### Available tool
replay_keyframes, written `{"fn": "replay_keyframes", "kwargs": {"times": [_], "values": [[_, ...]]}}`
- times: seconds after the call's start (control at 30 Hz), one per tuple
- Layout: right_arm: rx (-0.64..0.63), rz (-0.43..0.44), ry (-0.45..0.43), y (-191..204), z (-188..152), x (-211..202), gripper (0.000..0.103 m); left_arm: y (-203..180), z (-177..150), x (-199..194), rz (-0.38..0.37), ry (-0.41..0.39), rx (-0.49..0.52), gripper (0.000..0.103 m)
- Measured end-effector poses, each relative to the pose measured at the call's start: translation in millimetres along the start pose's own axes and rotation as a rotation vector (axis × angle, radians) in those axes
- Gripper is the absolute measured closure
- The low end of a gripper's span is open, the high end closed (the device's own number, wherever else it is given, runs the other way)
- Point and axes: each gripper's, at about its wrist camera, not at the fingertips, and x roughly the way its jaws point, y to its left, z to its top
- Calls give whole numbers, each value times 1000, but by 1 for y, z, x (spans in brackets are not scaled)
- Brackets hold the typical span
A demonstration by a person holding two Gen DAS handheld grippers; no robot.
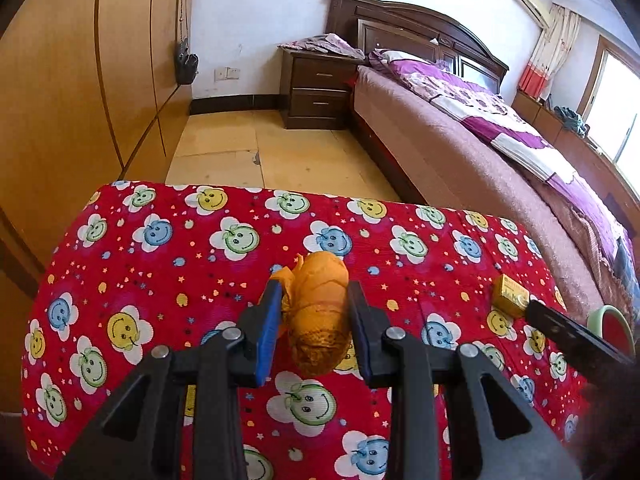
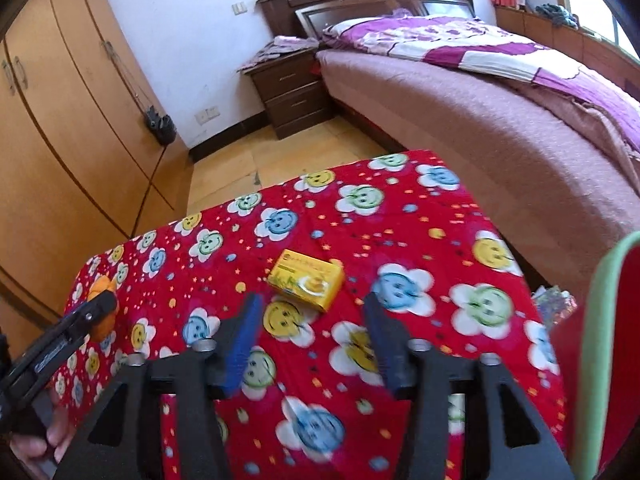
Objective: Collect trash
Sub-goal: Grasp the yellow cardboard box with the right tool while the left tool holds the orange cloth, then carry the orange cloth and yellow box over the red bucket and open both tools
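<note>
Left gripper pinches the orange wad above the red tablecloth; right gripper, jaws spread and empty, approaches the yellow box lying mid-cloth, which next needs straddling, then closing.

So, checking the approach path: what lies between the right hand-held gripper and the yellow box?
Only bare patterned cloth between the right hand-held gripper and yellow box, in the right wrist view.

A bedroom with white walls and a pale yellow tiled floor. Tall wooden wardrobes line one side. A dark nightstand stands beside a bed with a purple quilt. Daylight enters through a curtained window.
</note>
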Motion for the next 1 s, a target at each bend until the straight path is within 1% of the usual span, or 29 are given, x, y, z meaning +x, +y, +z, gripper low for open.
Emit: {"fn": "replay_keyframes", "kwargs": {"times": [0.1, 0.27, 0.47, 0.5, 0.53, 0.57, 0.63, 0.77, 0.87, 1.0], "values": [[-17, -5, -3, 7, 2, 8, 45, -1, 0, 1, -7, 3, -1, 70], [-35, -49, -9, 14, 6, 19, 45, -3, -2, 3, -19, 11, 0, 70], [-48, -95, 6, 16, 8, 33, 45, -7, -2, 2, -24, 9, 2, 70], [-57, -103, -1, 17, 7, 33, 46, -6, -2, 1, -27, 10, 0, 70], [-61, -110, -2, 18, 7, 33, 53, -7, -2, 0, -31, 8, 1, 70], [-66, -124, -3, 18, 6, 33, 54, -8, -2, -2, -33, 5, 3, 70], [-74, -119, 2, 19, 4, 31, 54, -8, -1, -4, -39, 0, 4, 70], [-72, -86, 7, 19, 0, 20, 54, -12, -1, -11, -57, -11, 10, 70], [-91, -72, -17, 21, -9, -4, 54, -15, -1, -19, -75, -20, 14, 70], [-83, -49, -36, 20, -21, -33, 54, -23, 0, -31, -102, -38, 27, 70]]}}
